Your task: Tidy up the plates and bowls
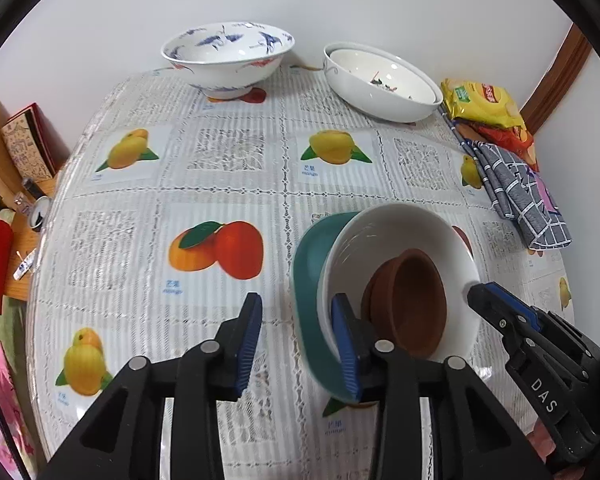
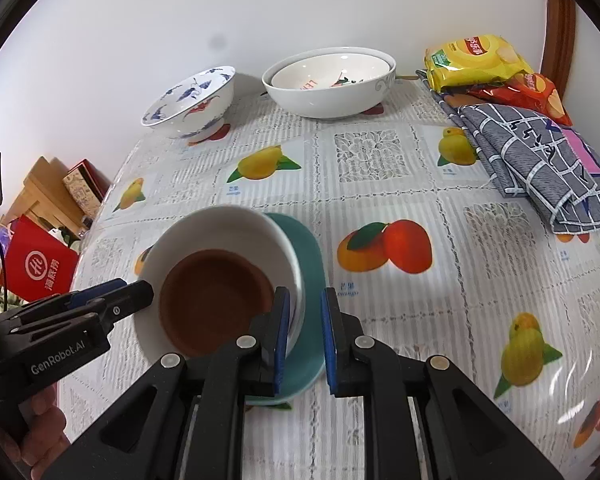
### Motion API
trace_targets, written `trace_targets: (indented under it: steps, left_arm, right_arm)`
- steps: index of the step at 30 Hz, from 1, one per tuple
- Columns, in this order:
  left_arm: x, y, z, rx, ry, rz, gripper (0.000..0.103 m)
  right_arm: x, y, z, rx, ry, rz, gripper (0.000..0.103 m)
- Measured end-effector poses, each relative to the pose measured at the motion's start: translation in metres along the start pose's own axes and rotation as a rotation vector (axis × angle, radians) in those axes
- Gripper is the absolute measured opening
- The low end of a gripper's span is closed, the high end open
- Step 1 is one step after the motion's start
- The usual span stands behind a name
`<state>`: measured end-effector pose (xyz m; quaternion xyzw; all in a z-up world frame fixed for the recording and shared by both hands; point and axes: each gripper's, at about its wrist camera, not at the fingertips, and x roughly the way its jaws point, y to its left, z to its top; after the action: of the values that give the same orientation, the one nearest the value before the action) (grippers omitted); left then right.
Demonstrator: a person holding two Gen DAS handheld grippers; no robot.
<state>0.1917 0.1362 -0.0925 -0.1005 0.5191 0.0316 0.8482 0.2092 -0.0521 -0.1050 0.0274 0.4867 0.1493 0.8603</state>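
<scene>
A stack stands on the fruit-print tablecloth: a teal plate [image 1: 308, 264] [image 2: 310, 256], a white bowl [image 1: 400, 232] [image 2: 220, 224] on it, and brown bowls [image 1: 412, 300] [image 2: 212, 300] nested inside. My left gripper [image 1: 298, 346] is open over the stack's left edge, with the plate's rim between the fingers but not pressed. My right gripper [image 2: 305, 340] straddles the opposite rim of plate and bowl, slightly open, its pads clear of them. Each gripper also shows in the other view: the right gripper [image 1: 476, 294] and the left gripper [image 2: 140, 294].
At the back by the wall stand a blue-patterned bowl [image 1: 224, 60] [image 2: 188, 100] and two nested white bowls [image 1: 380, 84] [image 2: 328, 80]. Chip bags [image 1: 484, 108] [image 2: 476, 60] and a grey checked cloth [image 1: 520, 192] [image 2: 540, 168] lie at the right. A red bag [image 2: 40, 268] sits beyond the table's left edge.
</scene>
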Motion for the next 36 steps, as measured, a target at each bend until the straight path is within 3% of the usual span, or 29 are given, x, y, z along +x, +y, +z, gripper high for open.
trace_targets:
  steps: [4, 6, 8, 14, 19, 21, 23, 27, 30, 36]
  left_arm:
    - [-0.02, -0.003, -0.009, 0.009, -0.037, 0.001, 0.043]
    - [-0.034, -0.006, -0.017, 0.017, -0.065, -0.003, 0.044]
    - [-0.048, -0.013, -0.026, 0.023, -0.097, -0.013, 0.045]
    - [-0.081, -0.033, -0.058, 0.037, -0.167, -0.024, 0.049]
    - [-0.107, -0.051, -0.085, 0.061, -0.229, -0.006, 0.069]
    - [-0.119, -0.06, -0.1, 0.073, -0.256, -0.001, 0.079]
    - [-0.128, -0.068, -0.11, 0.079, -0.266, 0.006, 0.086]
    - [-0.144, -0.082, -0.131, 0.111, -0.29, 0.005, 0.09]
    - [-0.155, -0.091, -0.145, 0.124, -0.307, 0.008, 0.091]
    - [-0.171, -0.102, -0.161, 0.147, -0.344, 0.043, 0.092]
  right_arm:
    - [-0.024, 0.002, -0.01, -0.013, -0.037, -0.018, 0.02]
    - [-0.04, 0.003, -0.016, -0.02, -0.064, -0.036, 0.035]
    - [-0.056, 0.002, -0.022, -0.023, -0.096, -0.057, 0.039]
    - [-0.107, -0.006, -0.044, -0.022, -0.163, -0.121, 0.04]
    - [-0.14, -0.019, -0.074, -0.005, -0.185, -0.21, 0.042]
    - [-0.153, -0.024, -0.087, 0.007, -0.202, -0.214, 0.062]
    - [-0.168, -0.03, -0.101, 0.026, -0.233, -0.192, 0.074]
    - [-0.195, -0.034, -0.124, 0.021, -0.259, -0.241, 0.09]
    - [-0.21, -0.034, -0.137, 0.005, -0.262, -0.297, 0.093]
    - [-0.232, -0.042, -0.154, 0.036, -0.275, -0.278, 0.093]
